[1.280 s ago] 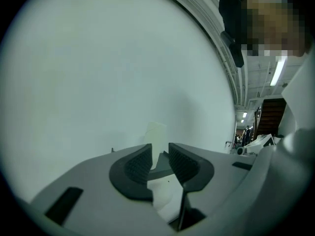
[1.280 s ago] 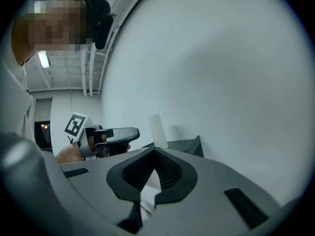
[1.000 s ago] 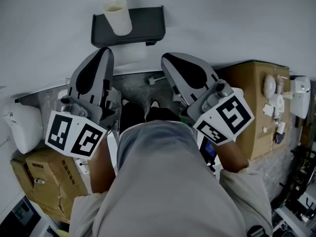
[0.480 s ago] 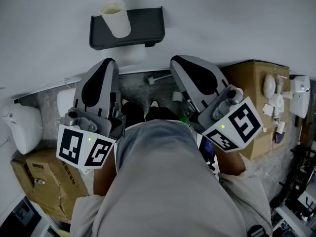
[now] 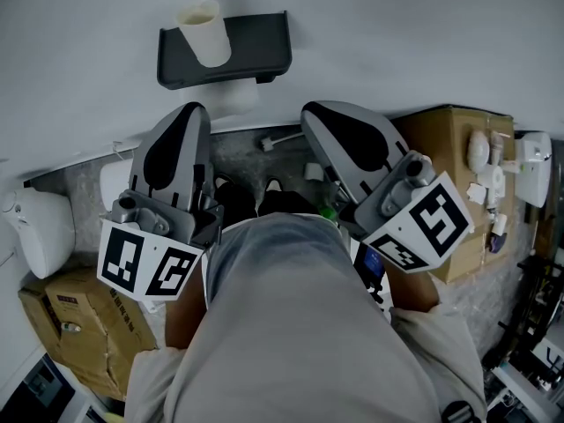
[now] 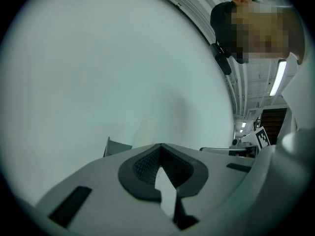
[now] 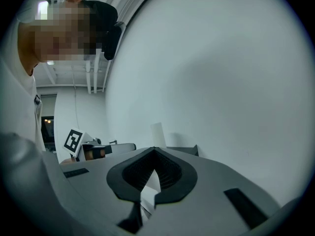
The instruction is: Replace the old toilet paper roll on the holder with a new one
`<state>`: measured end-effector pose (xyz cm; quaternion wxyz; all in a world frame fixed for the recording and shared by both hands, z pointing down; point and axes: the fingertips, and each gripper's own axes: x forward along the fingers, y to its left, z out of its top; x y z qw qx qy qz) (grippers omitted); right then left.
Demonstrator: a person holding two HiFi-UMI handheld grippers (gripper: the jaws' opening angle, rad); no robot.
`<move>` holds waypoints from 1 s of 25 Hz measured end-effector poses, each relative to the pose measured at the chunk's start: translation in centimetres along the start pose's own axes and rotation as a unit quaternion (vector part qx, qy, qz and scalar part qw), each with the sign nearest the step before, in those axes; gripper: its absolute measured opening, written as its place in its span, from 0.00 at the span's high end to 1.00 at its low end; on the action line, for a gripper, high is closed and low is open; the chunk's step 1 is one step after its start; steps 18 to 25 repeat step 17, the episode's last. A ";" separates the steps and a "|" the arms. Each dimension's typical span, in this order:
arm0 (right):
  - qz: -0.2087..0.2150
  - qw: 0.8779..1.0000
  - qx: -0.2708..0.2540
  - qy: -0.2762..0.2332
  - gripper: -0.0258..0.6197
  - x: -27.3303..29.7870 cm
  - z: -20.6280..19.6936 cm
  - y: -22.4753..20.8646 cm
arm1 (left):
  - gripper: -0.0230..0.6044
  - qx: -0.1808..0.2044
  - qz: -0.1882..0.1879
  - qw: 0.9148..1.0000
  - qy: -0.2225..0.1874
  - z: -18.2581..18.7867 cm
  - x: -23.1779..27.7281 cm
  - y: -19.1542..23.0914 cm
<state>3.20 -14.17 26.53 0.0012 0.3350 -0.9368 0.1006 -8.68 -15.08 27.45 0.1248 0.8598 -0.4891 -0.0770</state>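
A dark wall holder [image 5: 256,47] with a shelf top hangs on the pale wall. A pale bare cardboard tube [image 5: 204,32] stands upright on its left end. A white roll [image 5: 231,98] shows just under the shelf. My left gripper [image 5: 189,113] and right gripper [image 5: 313,113] point level at the wall below the holder, side by side. Both are shut with nothing held. In the left gripper view the tube [image 6: 146,132] and holder [image 6: 115,146] rise just past the shut tips [image 6: 160,146]. The right gripper view shows the tube [image 7: 158,134] and the holder [image 7: 184,150] beyond its tips [image 7: 154,149].
A cardboard box [image 5: 449,148] with small white devices on it stands at the right. Another box [image 5: 79,315] sits at the lower left beside a white rounded fixture [image 5: 40,227]. The person's grey-clad body [image 5: 291,324] fills the lower middle. A speckled floor strip [image 5: 247,152] runs along the wall.
Both grippers sit a little lower in the head view than a second ago, the right one also slightly further right. Over the last half second almost nothing differs. Jaws stayed shut.
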 end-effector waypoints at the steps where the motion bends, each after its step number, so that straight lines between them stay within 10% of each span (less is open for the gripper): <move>1: 0.002 1.000 0.000 0.000 0.94 0.0 0.0 0.1 | 0.96 0.000 -0.001 1.000 0.003 -0.1 0.0 0.0; 25: 0.005 1.000 0.002 0.008 0.94 0.2 -0.1 0.1 | 0.96 -0.019 -0.021 0.999 0.018 -0.3 0.4 0.3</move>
